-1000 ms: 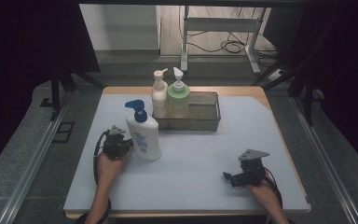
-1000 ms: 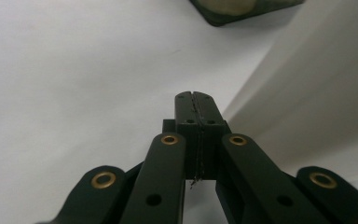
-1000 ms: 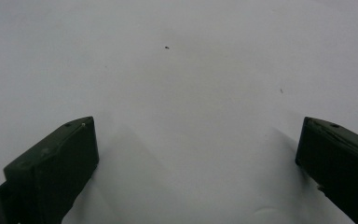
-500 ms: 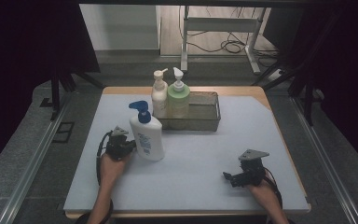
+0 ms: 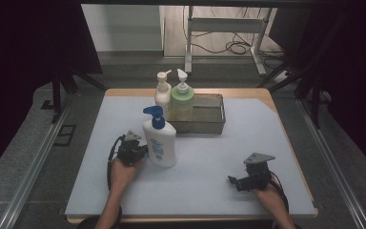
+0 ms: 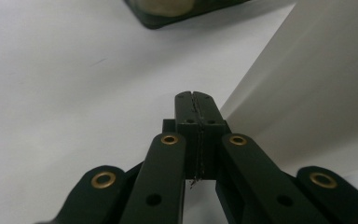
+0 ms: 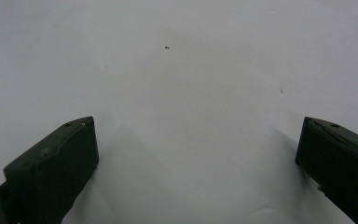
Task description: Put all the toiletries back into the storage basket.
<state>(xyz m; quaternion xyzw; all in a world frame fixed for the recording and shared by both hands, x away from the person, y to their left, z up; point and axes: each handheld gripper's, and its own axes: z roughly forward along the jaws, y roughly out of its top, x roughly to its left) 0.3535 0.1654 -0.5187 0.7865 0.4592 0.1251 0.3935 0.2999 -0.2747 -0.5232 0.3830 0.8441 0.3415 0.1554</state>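
Right gripper rests low on pale table mat, jaws spread wide, nothing between. Left gripper jaws pressed together, tips just beside white plastic pump bottle with blue pump, standing upright mid-mat. Behind it: dark wire basket holding cream pump bottle and green pump bottle.

The white bottle looked like smooth, slightly glossy plastic with a blue plastic pump, and the desk wore a matt, pale, paper-like sheet over a wooden edge. The left hand-held gripper had matt black plastic jaws with brass-coloured rivets; the basket looked like dull metal mesh.
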